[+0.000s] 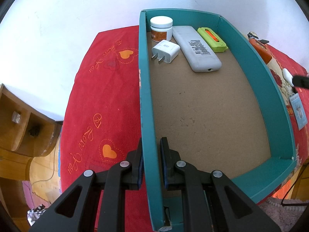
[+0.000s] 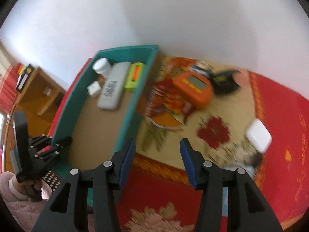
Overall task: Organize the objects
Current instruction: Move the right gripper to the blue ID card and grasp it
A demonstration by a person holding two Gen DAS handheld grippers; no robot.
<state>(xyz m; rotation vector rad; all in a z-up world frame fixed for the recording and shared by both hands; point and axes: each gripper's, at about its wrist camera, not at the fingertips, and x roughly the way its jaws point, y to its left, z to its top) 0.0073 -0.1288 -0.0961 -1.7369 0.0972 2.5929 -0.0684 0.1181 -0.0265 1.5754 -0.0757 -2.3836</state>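
Gripping teal box (image 1: 148, 100) wall, left gripper (image 1: 151, 164)

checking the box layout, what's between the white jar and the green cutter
In the left wrist view, the white remote lies between the white jar and the green cutter.

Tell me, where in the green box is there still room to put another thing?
Most of the box's brown floor is bare: everything from the tip of the remote to the near wall, between both side walls. The far end is crowded: jar, charger, remote and green cutter sit close together. The left claw pinches the left wall, so keep clear there.
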